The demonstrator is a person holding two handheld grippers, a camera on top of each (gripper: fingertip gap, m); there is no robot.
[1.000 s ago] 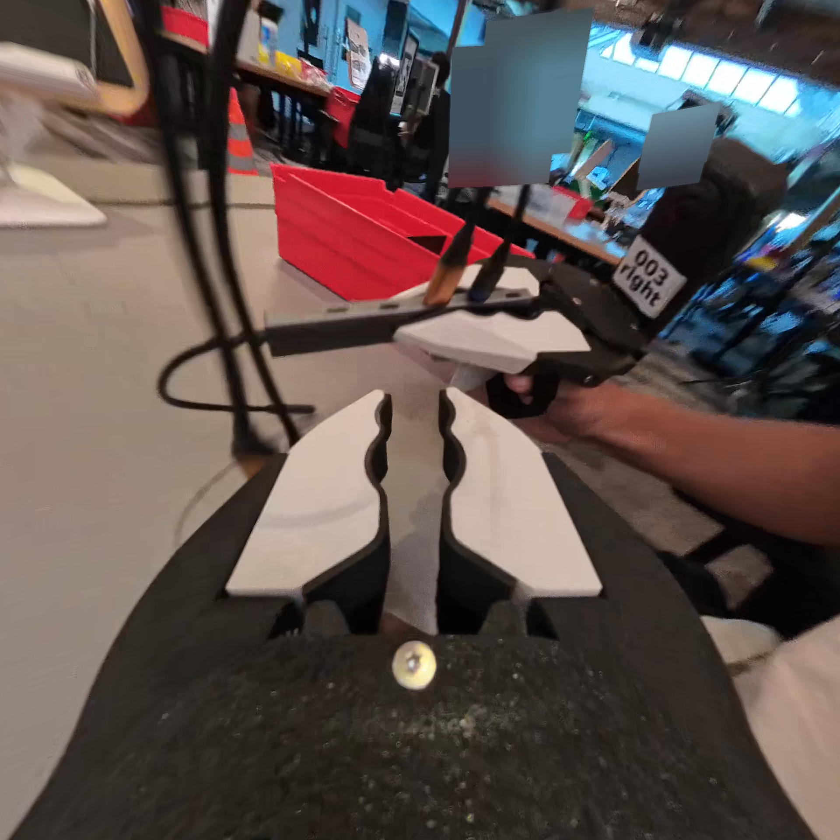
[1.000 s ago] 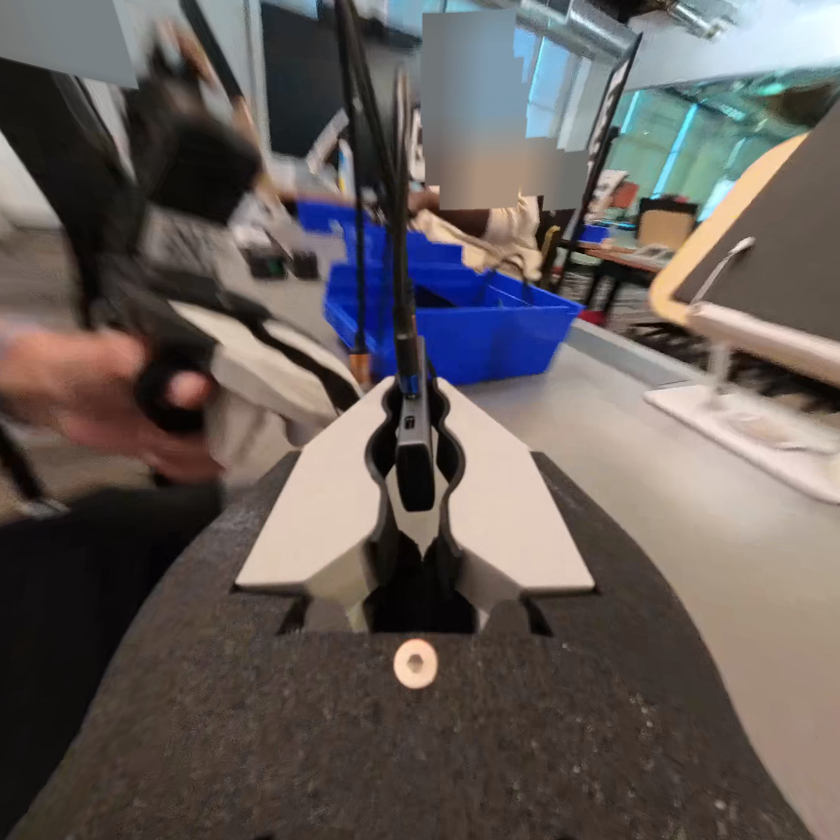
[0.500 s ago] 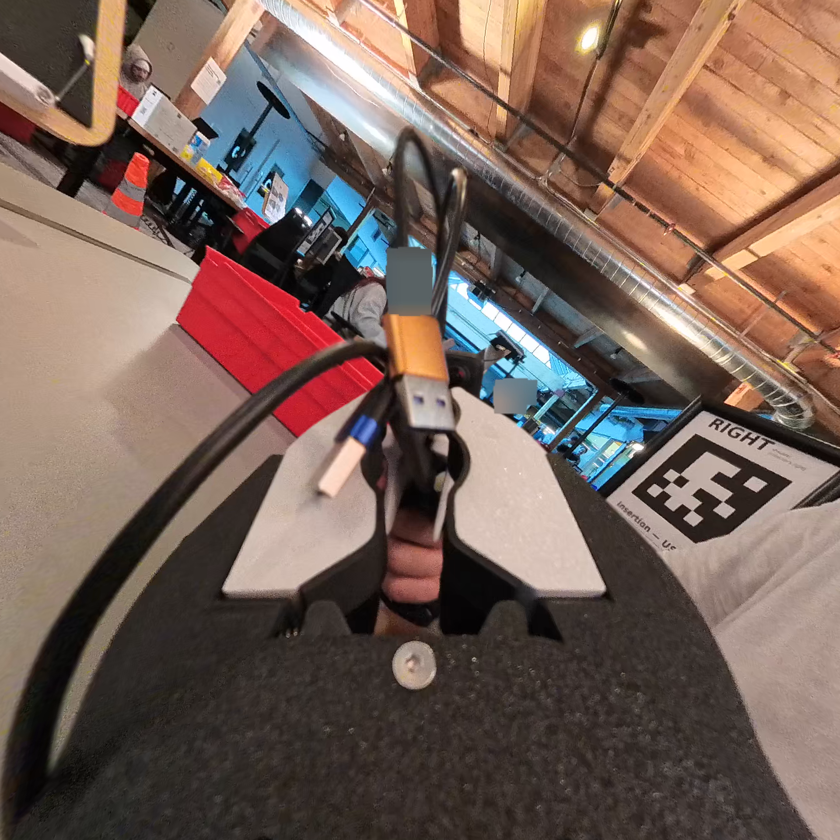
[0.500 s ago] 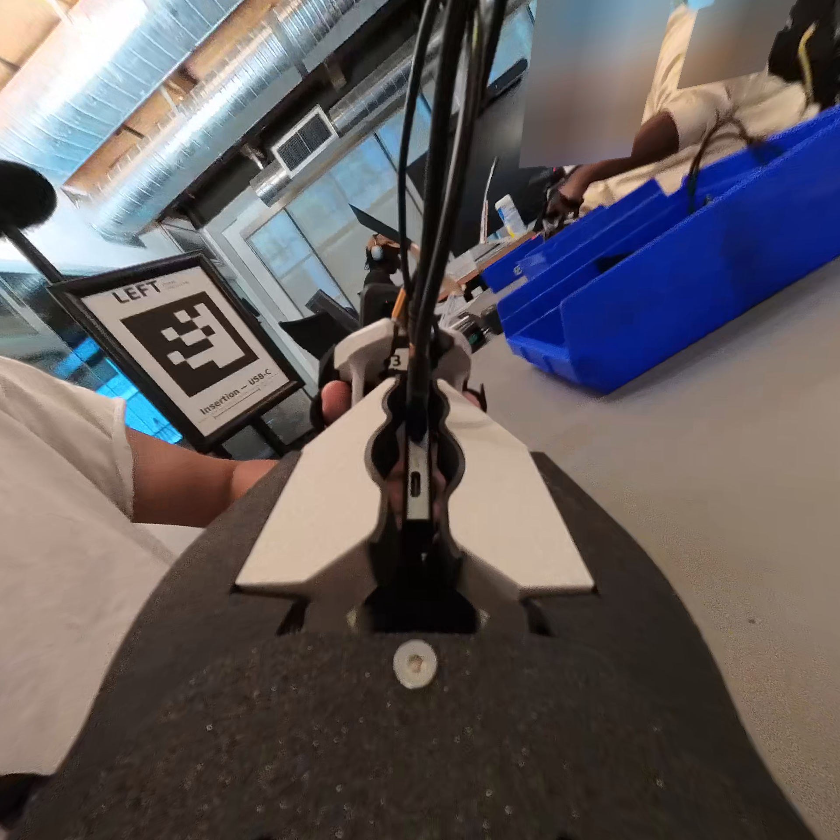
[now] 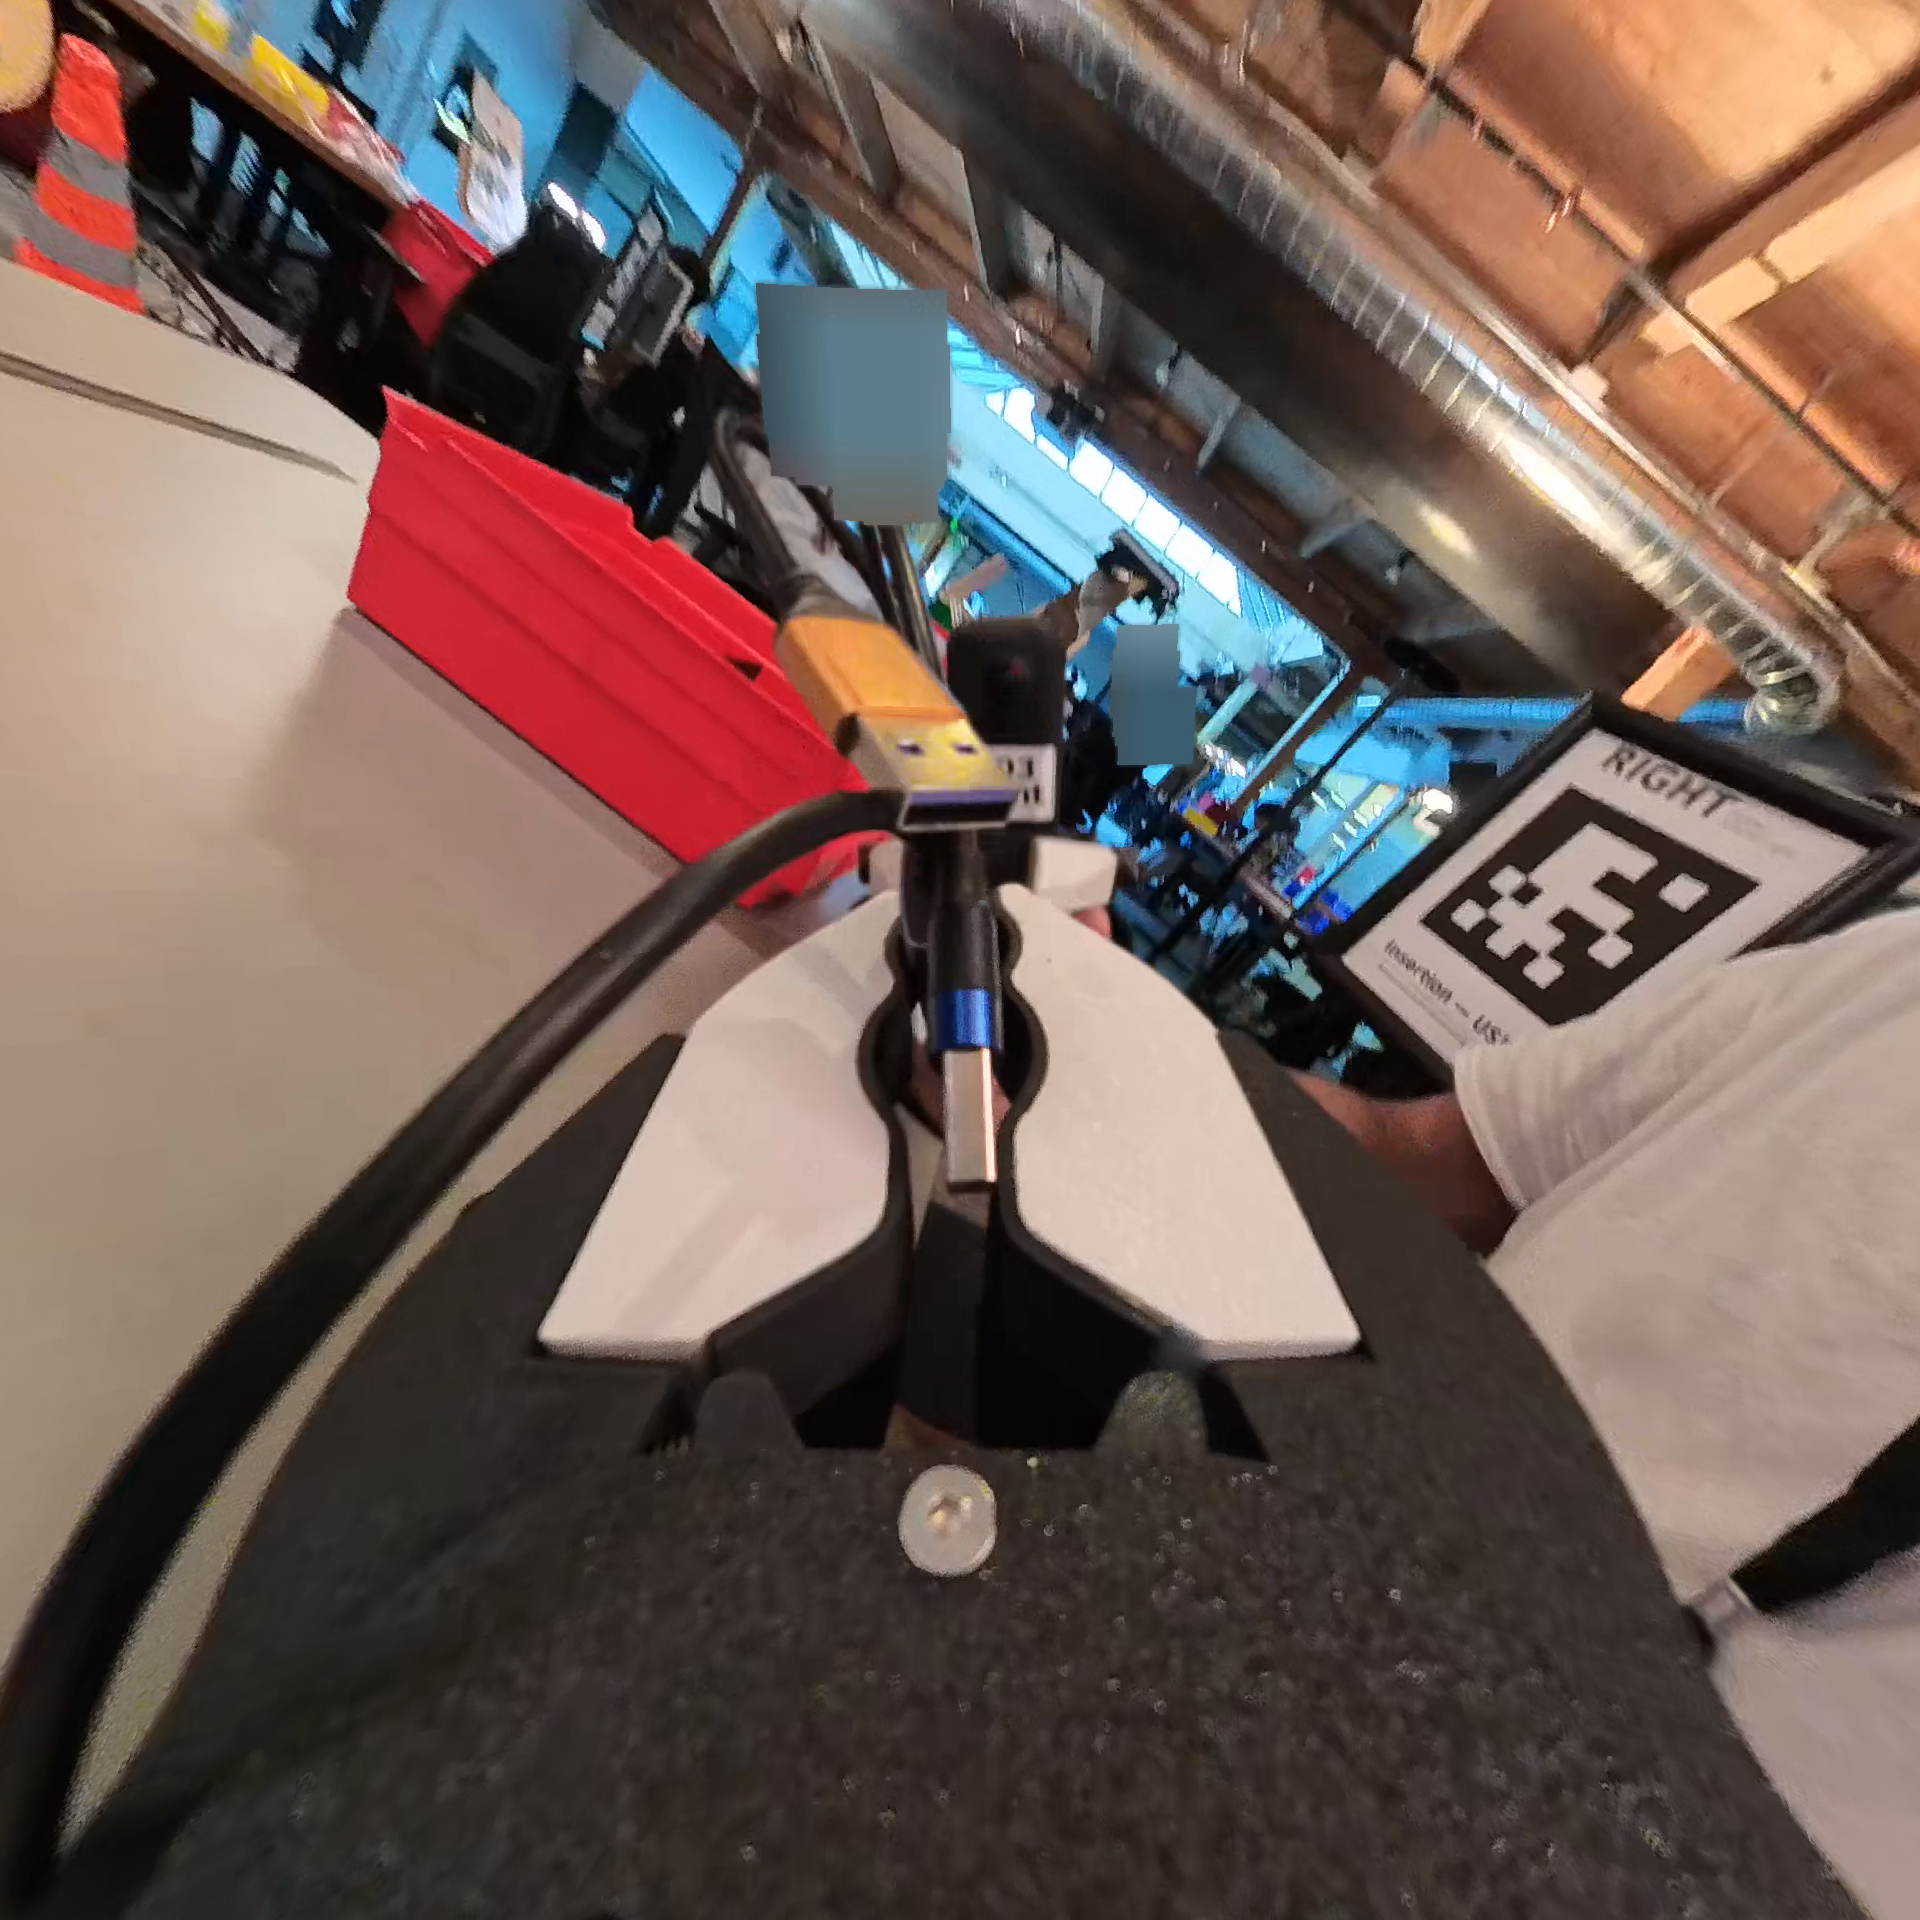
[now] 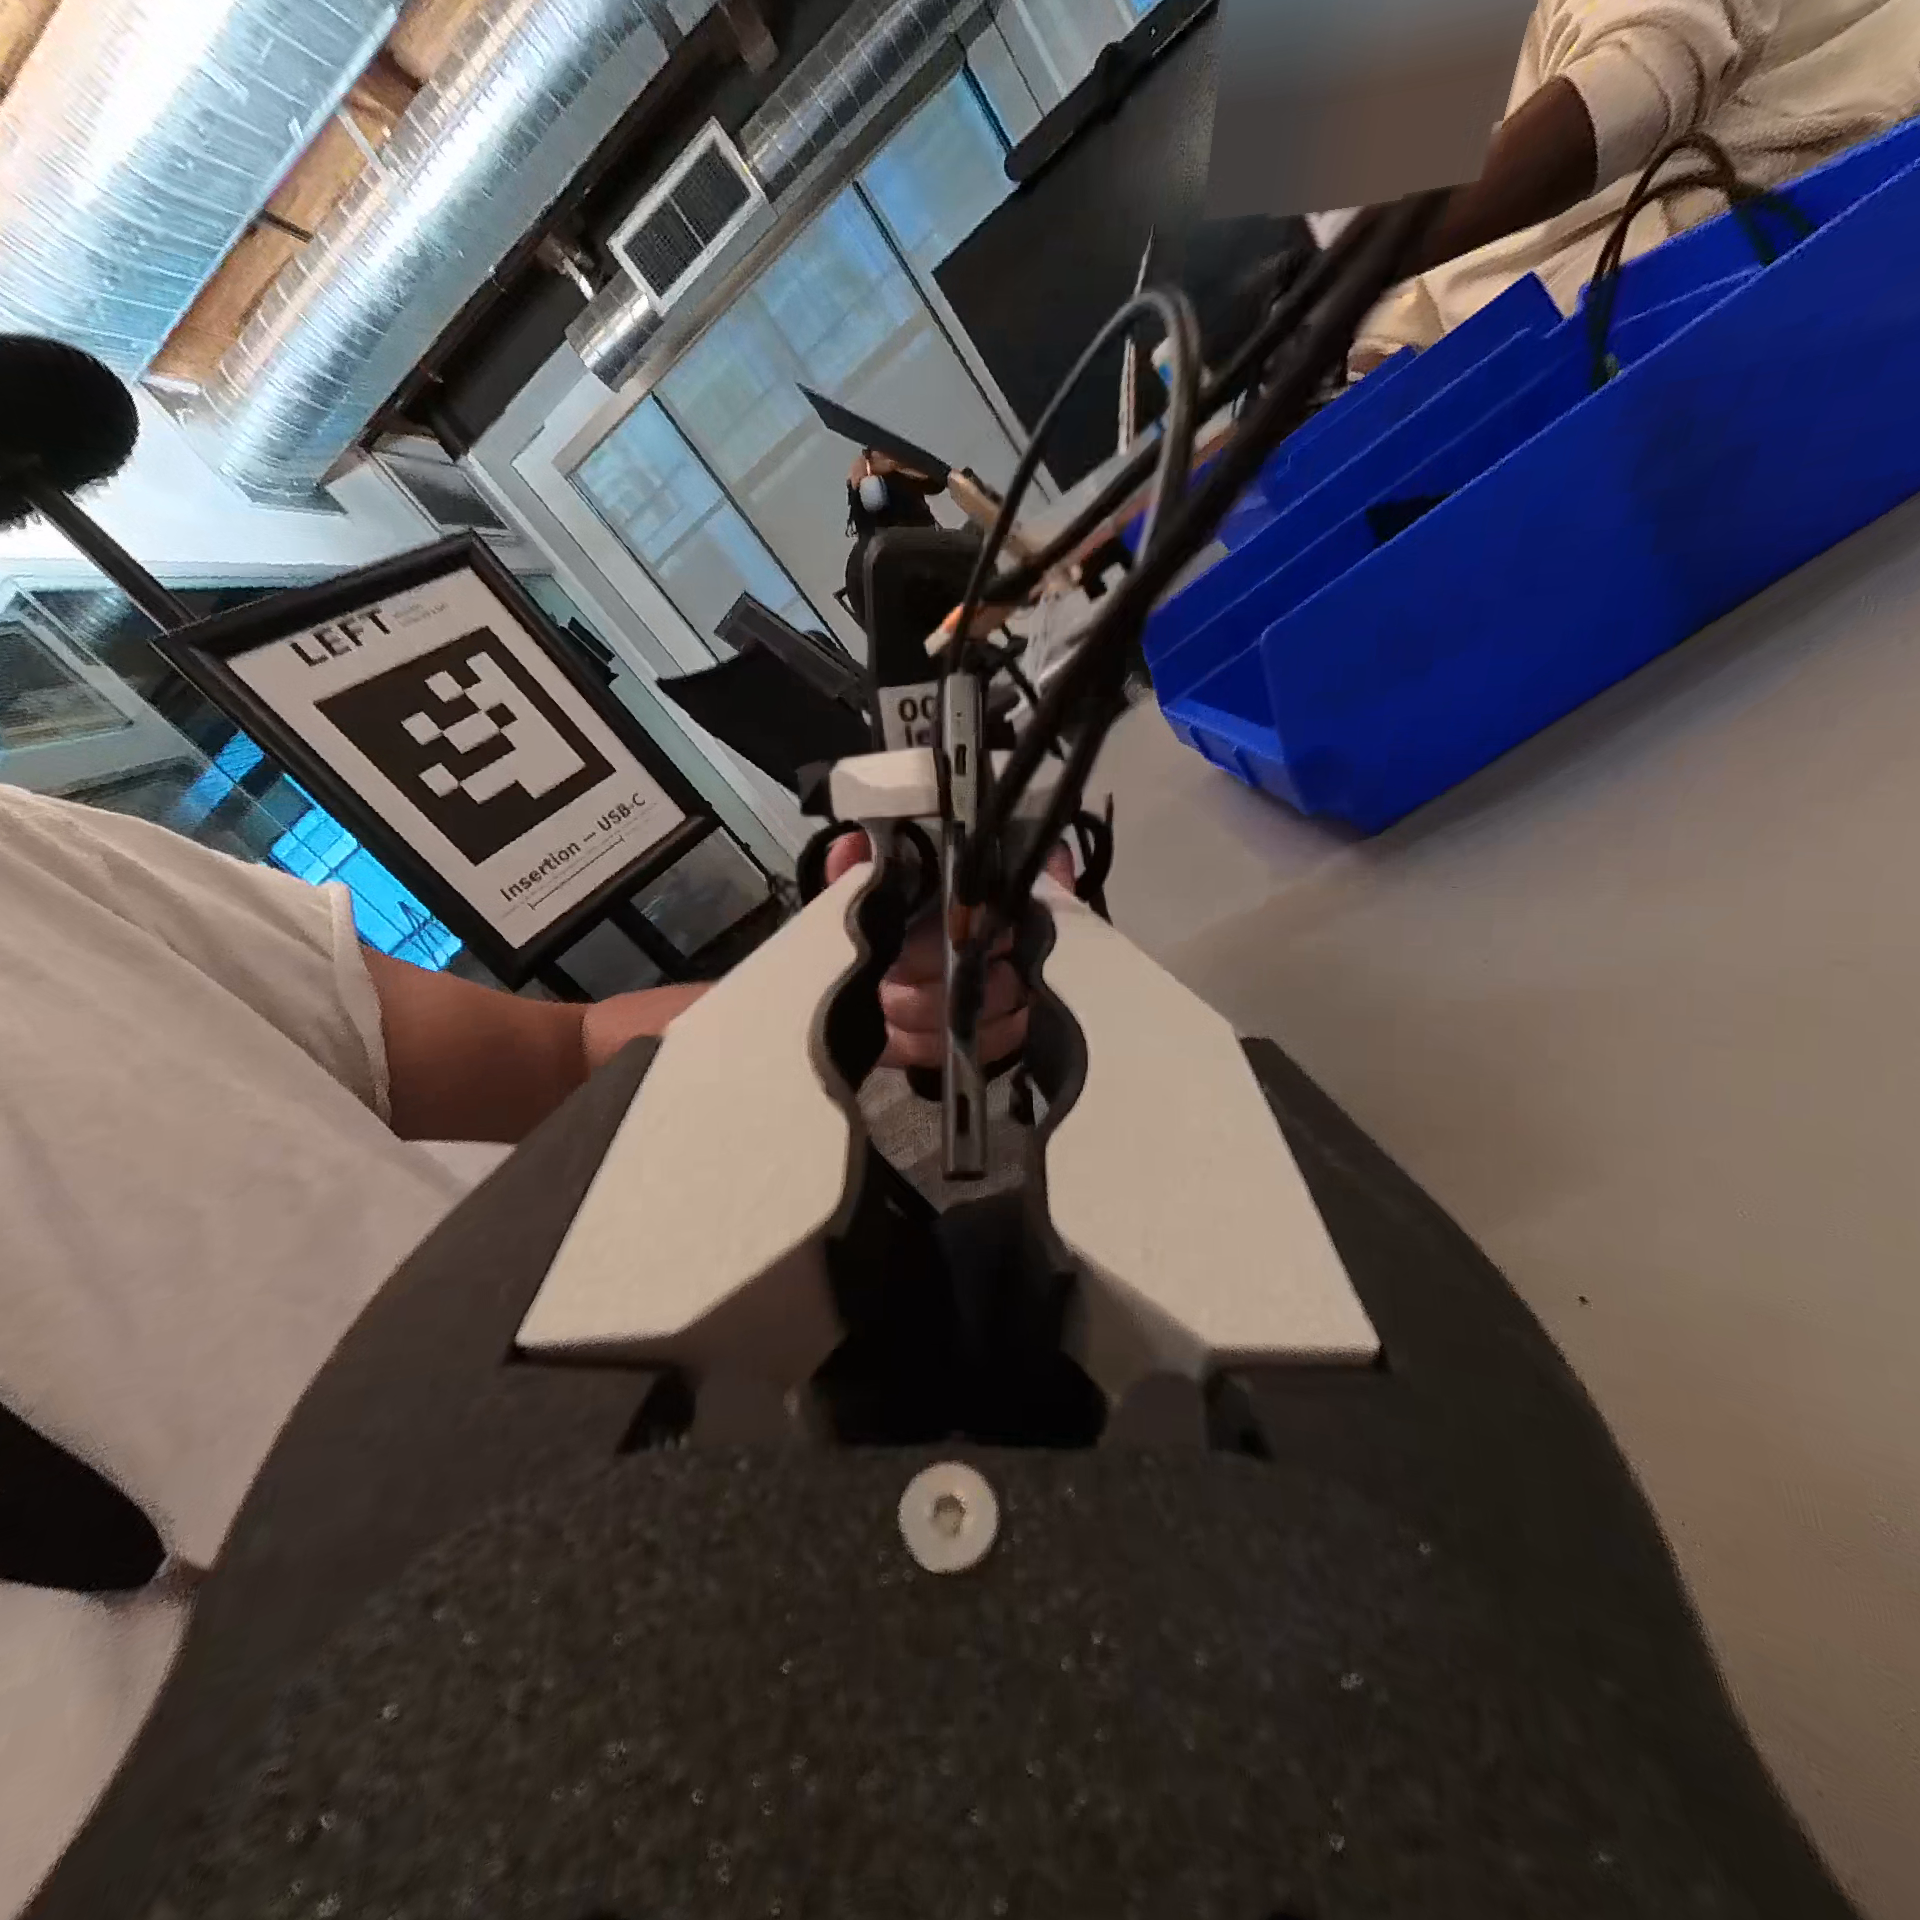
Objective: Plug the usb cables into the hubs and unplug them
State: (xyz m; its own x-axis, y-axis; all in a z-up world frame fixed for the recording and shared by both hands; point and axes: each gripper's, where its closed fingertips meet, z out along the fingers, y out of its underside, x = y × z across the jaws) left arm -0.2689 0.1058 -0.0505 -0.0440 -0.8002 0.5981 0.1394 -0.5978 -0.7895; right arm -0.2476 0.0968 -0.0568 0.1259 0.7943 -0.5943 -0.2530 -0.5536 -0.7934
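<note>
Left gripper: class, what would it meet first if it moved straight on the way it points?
Probably the orange USB plug just beyond its tips, though depth is unclear.

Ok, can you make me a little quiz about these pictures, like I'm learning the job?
1. True or false: the orange plug is pushed into a hub.
2. What colour is the bin in the right wrist view? A red, B blue, C green.
3. Fill in: the left gripper pinches the cables, and the blue plug lies between its ____.

Key: 1 false, its metal end is bare. 2 B. 3 fingers.
</note>
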